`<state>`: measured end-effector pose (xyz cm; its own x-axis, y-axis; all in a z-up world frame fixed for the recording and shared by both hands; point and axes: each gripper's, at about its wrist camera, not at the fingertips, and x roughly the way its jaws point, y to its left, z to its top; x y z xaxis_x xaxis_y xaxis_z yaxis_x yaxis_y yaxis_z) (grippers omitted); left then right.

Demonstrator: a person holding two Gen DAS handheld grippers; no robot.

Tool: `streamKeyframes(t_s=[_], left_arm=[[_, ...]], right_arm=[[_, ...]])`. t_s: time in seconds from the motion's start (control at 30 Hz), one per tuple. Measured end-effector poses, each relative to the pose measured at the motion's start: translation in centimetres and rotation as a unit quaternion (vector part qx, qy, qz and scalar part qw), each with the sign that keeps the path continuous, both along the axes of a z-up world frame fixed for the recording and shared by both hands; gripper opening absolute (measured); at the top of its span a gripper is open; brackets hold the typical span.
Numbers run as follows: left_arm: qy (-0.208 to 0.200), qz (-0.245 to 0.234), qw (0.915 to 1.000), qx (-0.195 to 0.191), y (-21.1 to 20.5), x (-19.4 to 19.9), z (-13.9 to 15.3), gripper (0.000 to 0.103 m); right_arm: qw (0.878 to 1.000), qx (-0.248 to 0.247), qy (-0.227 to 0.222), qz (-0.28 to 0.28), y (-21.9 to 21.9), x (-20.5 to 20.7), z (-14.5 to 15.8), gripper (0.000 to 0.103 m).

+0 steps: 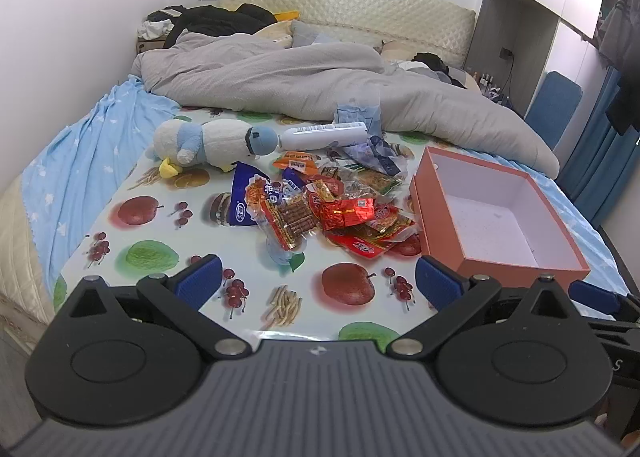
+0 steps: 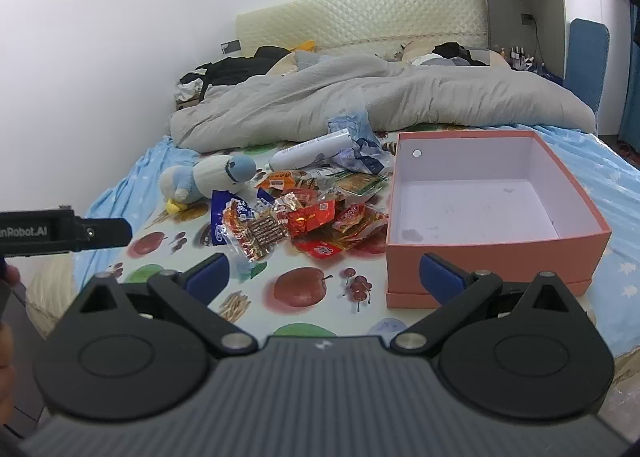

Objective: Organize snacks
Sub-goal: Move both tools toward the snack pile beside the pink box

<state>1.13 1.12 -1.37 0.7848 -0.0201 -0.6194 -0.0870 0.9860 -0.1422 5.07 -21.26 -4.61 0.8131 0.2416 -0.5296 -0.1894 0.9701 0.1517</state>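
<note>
Red, orange and blue foil wrappers make up the pile of snacks point(image 1: 320, 205), heaped loose on the fruit-print cloth point(image 1: 160, 217) near the middle of the bed. Just to their right sits the salmon-pink box point(image 1: 440, 233), open-topped, its pale inside bare except for a few faint marks. Nothing has gone into it, so by my reading the sorting has not begun: every packet remains to be moved, and the box looks like the obvious place for them.

Behind the pile lie a white bottle point(image 1: 324, 135) on its side, some crumpled clear and blue plastic point(image 1: 360, 113), and a white-and-blue stuffed toy point(image 1: 208, 143) touching the bottle's cap end.

The left gripper point(image 1: 316, 277) hangs over the near edge of the cloth with its blue pads spread wide and nothing between them. The right gripper point(image 2: 324, 273) is likewise fully spread and empty, its right pad in front of the box's near wall.

Beneath the cloth is a light blue sheet point(image 1: 72, 161) with white stars. A rumpled grey duvet point(image 1: 280, 73) covers the far half of the bed, below a cream quilted headboard point(image 1: 344, 1). White walls, with blue curtains at the right.
</note>
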Motion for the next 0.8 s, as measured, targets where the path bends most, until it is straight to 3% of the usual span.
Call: streamKeyframes(t_s=[0.8], left_arm=[[-0.001, -0.014, 0.9998, 0.015, -0.56, 0.32, 0.15, 0.103]], right_arm=[[1.000, -0.006, 0.003, 0.009, -0.01, 0.13, -0.06, 0.103]])
